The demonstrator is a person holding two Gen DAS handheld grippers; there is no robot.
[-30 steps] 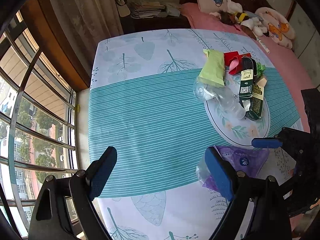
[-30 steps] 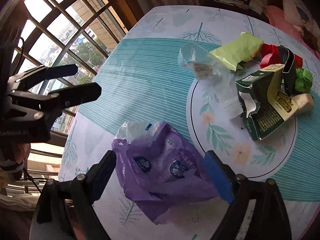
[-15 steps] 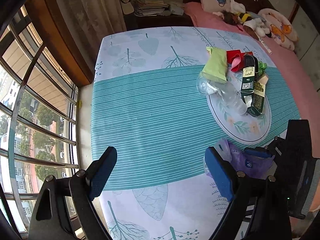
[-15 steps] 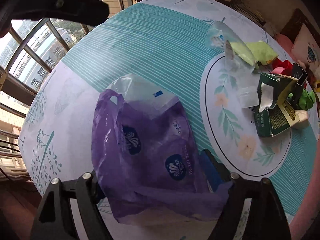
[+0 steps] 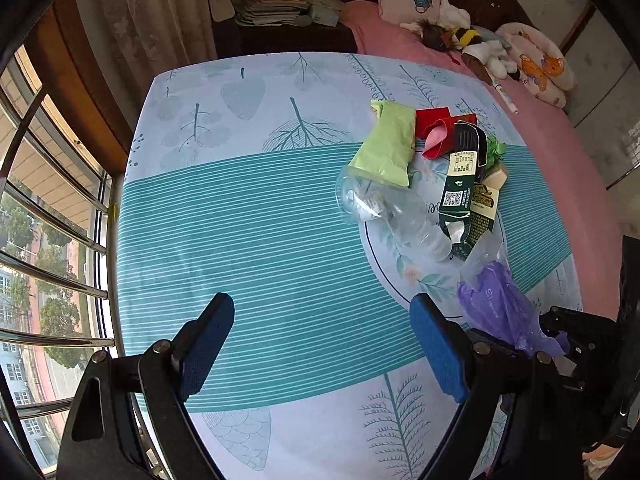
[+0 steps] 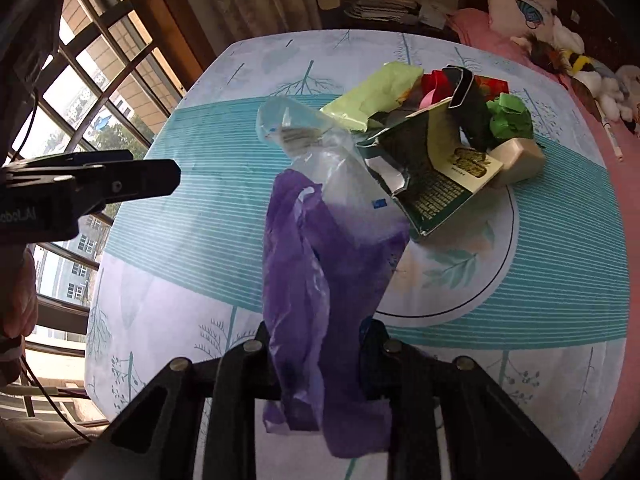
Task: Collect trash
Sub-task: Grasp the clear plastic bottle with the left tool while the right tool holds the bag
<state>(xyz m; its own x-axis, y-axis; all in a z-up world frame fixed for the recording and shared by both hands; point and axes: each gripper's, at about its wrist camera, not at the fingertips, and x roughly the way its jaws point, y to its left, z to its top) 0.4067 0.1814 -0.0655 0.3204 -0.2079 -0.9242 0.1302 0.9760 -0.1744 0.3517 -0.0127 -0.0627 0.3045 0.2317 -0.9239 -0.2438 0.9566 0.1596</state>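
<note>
Purple plastic fills the near part of the right wrist view: the right gripper (image 6: 320,344) has its two fingers pressed together on a thin purple bag (image 6: 320,264), which hangs lifted in front of the camera. The upper end of the bag is clear plastic. In the left wrist view the left gripper (image 5: 322,340) holds nothing, and its blue pads (image 5: 436,344) stand wide apart above the striped teal tablecloth (image 5: 248,248).

Further away the trash lies together on the cloth, on and around a printed round pattern. A clear plastic bottle (image 5: 390,212) lies on its side at the near edge of the pile. Just behind it is a light green packet (image 5: 388,144), touching the bottle. Beside them are a torn dark green carton (image 6: 432,184), red wrappers (image 5: 438,132), a crumpled green paper (image 6: 510,118) and a small beige block (image 6: 520,158).

Beyond the cloth there is a pink bed (image 5: 560,152) with soft toys (image 5: 472,44).
</note>
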